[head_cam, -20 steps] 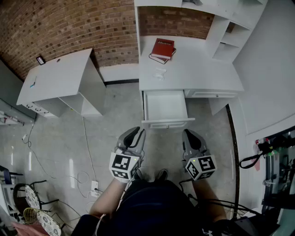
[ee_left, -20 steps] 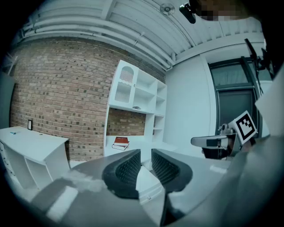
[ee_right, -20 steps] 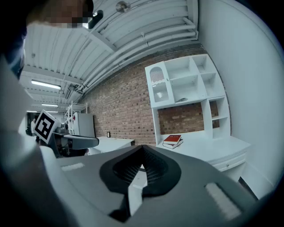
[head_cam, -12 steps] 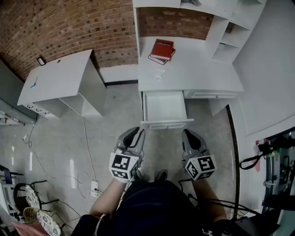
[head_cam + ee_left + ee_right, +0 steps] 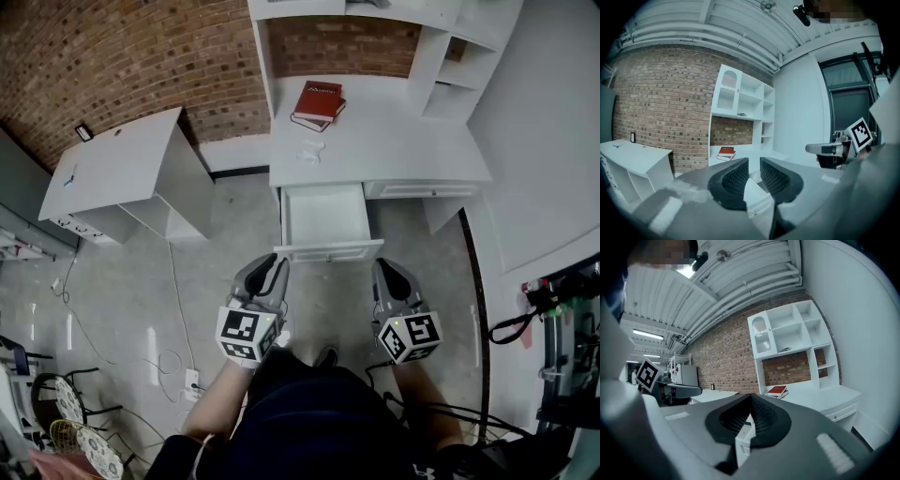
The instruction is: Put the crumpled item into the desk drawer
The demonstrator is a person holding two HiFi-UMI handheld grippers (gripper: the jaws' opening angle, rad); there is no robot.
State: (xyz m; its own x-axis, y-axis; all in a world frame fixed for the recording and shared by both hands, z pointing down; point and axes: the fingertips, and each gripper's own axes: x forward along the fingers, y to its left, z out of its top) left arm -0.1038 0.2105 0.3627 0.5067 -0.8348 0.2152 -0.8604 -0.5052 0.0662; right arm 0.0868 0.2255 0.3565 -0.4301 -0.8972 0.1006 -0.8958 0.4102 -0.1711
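Two stacked books, the top one red, lie near the surface's back edge, and a white cabinet stands against the brick wall, with cables trailing across the floor beside it.

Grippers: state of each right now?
Left gripper: open, nothing between its jaws.
Right gripper: shut, holding nothing.

Books behind crumpled item on desk

The desk looks smooth, matt white; behind it the wall is rough red brick; the floor before it is glossy polished stone.
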